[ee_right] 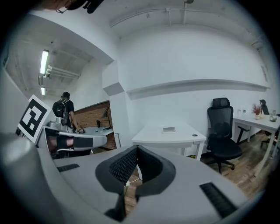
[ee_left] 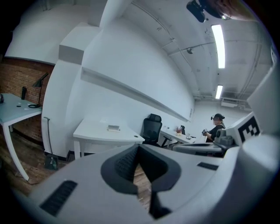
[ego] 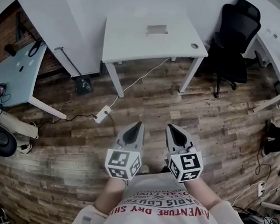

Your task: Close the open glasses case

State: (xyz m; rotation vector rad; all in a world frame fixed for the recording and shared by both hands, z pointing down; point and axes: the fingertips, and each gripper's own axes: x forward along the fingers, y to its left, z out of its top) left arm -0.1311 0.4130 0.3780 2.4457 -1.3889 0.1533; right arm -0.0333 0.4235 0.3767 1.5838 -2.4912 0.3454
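**Print on the shirt only**

Upside down across the person's shirt (ego: 167, 216), red capitals are reading "AVENTURE DRY", with the line running off at the shirt's left fold. Just above it on the shirt, a darker line is showing, seemingly "PARIS COUT…", partly unclear.

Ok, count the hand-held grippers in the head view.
2. The left hand-held gripper sits low at centre, the right hand-held gripper beside it; both are shut and empty. No others show there.
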